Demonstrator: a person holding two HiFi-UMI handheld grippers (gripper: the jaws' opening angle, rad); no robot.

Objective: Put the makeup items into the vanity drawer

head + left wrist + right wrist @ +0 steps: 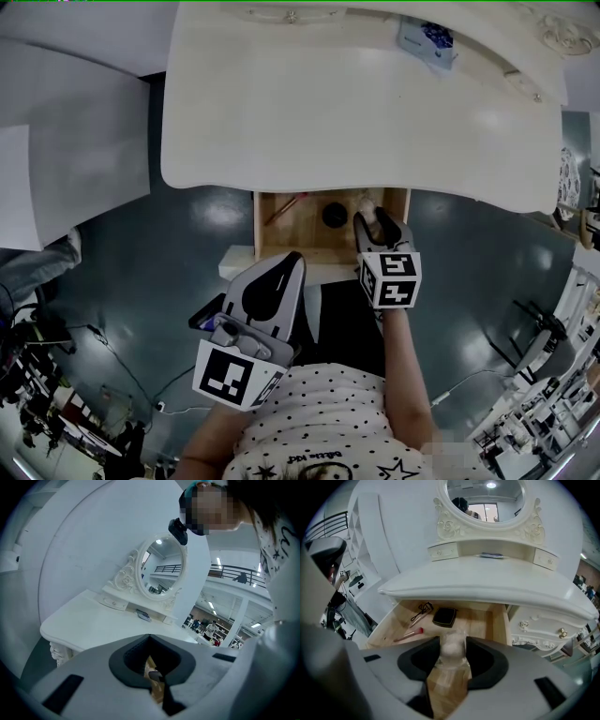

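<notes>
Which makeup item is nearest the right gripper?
The clear case holding a beige puff: it stands between the right gripper's jaws. The black compact, red-tipped brush and eyelash curler lie farther back.

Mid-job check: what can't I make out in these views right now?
- Drawer back: head view, tabletop covers it.
- Jar base, and whether right gripper pads press it: right gripper view, jaws hide both.
- Blue item identity: too small, every view.
- Drawer in left gripper view: left gripper blocks most.
</notes>
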